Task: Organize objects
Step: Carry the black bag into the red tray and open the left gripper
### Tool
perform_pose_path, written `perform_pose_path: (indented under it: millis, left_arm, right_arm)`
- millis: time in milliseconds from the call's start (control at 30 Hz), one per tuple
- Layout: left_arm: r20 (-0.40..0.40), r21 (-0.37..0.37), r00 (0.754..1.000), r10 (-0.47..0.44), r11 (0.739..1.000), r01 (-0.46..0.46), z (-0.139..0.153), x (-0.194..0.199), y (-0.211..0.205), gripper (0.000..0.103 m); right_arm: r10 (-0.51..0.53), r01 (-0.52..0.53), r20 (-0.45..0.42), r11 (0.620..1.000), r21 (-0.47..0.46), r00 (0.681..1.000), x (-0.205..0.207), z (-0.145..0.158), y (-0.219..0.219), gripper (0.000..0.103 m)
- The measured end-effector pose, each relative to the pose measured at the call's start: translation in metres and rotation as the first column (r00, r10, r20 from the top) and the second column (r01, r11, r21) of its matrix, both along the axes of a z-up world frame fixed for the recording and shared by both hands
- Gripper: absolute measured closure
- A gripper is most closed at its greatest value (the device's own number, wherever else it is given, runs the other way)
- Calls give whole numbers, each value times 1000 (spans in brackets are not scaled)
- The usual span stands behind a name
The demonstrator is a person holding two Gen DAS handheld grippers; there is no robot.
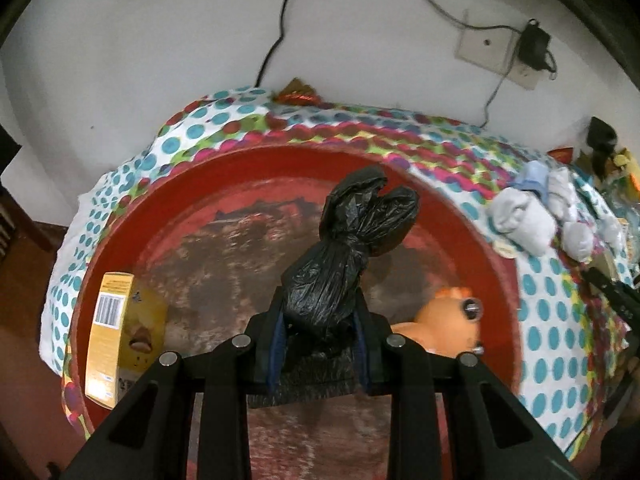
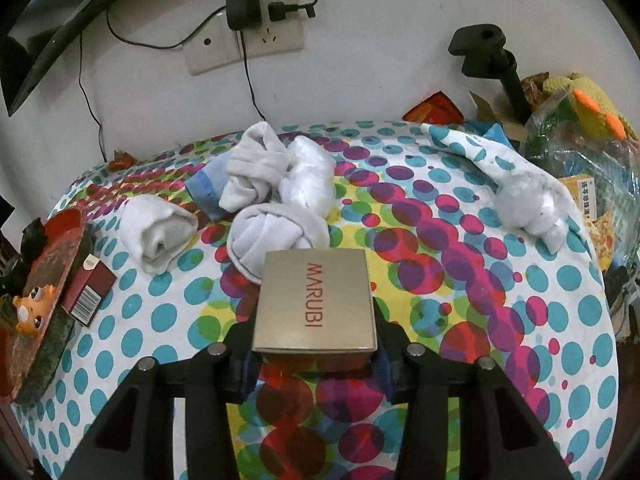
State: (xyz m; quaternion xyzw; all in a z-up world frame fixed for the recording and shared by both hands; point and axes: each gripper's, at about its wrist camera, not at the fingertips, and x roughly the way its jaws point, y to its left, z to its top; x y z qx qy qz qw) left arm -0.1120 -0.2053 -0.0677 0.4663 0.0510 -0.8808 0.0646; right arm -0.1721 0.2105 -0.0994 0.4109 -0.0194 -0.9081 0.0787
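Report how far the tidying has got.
Done: a yellow box and an orange toy lie in the red tray. In hand: left gripper holds a black bag bundle over the tray; right gripper has the MARUBI box. Left: rolled socks on the cloth.

Two downward wrist views, close over one dotted tablecloth (image 2: 520, 320), red tray (image 1: 168, 200) shared.

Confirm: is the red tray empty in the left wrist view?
No: a yellow box and an orange toy lie in the red tray.
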Motion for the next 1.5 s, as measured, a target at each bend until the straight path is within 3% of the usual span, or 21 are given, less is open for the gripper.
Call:
perform_pose_path:
  millis: [500,833,1033,1133,1300,1367,1500]
  left_arm:
    - [10,-41,994,113,993,-112,-11,-3,-42,77]
    - [12,-82,993,121,989,-119,-16,-1,-49,76]
    - [9,-41,989,145,989,-144,-18,3,-61,74]
    - [-17,-55,990,142,988,-143,-14,6,-61,73]
    - [-37,-67,991,127,989,-129,-11,8,-60,55]
    - [-46,-75,990,132,988,-135,-9,9,-61,44]
    - [-63,-82,989,136,987,-141,-7,12,-62,37]
  right_arm:
    - [-2,2,2,1000,20,1000,0,0,-2,57]
    - [-8,8,8,1000,30,1000,-2,-1,-2,57]
    - [-13,12,17,999,36,1000,-3,-2,-2,57]
    - [-14,13,23,999,42,1000,-4,-3,-2,57]
    - [-20,18,27,998,53,999,-4,-3,-4,57]
    - [-21,19,27,998,58,999,-4,-3,-4,57]
    - [-24,22,28,997,72,999,-4,-4,-6,57]
